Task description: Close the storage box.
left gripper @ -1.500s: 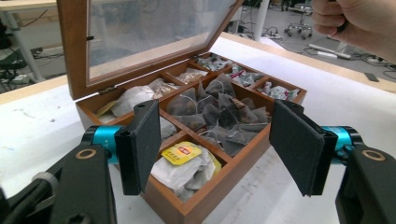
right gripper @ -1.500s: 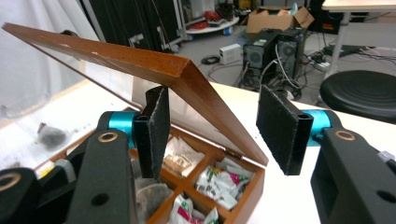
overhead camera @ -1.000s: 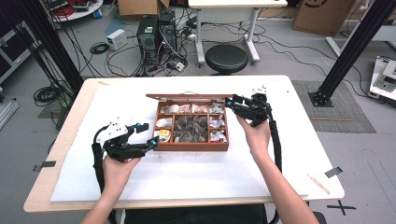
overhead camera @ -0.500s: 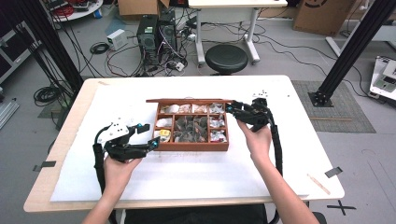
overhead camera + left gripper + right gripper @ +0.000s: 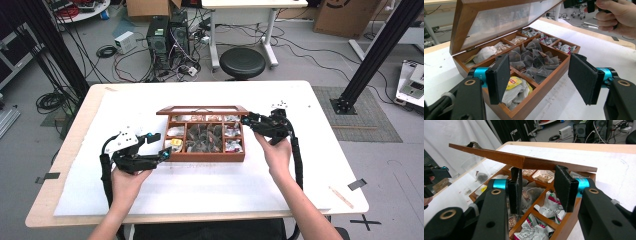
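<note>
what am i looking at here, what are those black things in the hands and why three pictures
A person sits at a white table, holding a hand-operated two-jaw gripper in each hand. One picture comes from a camera above; the other two come from cameras riding on the grippers, looking along their black jaws. On the table stands a wooden tea box with compartments of tea bags, its windowed lid partly raised. The left gripper is open beside the box, holding nothing. The right gripper is open just under the lid's edge.

Left hand-held gripper (image 5: 152, 146) at 8 o'clock, jaws spread wide, pointing toward 3. Right hand-held gripper (image 5: 248, 120) at 2 o'clock, jaws parted, pointing toward 9. Both forearms enter from 6.
</note>
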`<move>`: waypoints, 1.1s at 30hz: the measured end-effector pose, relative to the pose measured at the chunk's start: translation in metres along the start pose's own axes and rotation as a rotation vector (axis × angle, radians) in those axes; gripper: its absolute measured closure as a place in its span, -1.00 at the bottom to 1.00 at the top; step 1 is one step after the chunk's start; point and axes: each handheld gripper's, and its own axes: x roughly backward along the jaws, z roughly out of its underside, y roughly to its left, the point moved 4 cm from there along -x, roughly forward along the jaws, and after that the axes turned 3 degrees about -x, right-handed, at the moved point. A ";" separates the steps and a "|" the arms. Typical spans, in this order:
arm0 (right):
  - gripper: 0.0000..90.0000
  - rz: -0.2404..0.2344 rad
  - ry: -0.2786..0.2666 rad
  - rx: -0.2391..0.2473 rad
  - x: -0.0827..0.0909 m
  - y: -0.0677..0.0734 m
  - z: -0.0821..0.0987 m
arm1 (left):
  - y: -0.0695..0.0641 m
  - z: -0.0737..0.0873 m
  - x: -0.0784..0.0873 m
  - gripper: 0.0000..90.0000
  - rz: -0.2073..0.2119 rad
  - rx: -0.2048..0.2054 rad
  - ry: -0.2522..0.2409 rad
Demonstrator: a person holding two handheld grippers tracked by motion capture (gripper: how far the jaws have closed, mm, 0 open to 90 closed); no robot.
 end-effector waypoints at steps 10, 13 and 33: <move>0.39 -0.024 -0.006 -0.012 0.004 0.000 0.008 | -0.001 0.000 -0.001 -0.24 0.003 -0.001 0.000; 0.39 -0.039 0.002 -0.021 0.004 0.001 0.010 | 0.000 0.000 -0.001 -0.24 0.004 -0.002 0.004; 0.34 -0.028 0.022 0.049 0.009 0.010 0.028 | 0.000 0.000 -0.002 -0.25 0.012 0.007 0.002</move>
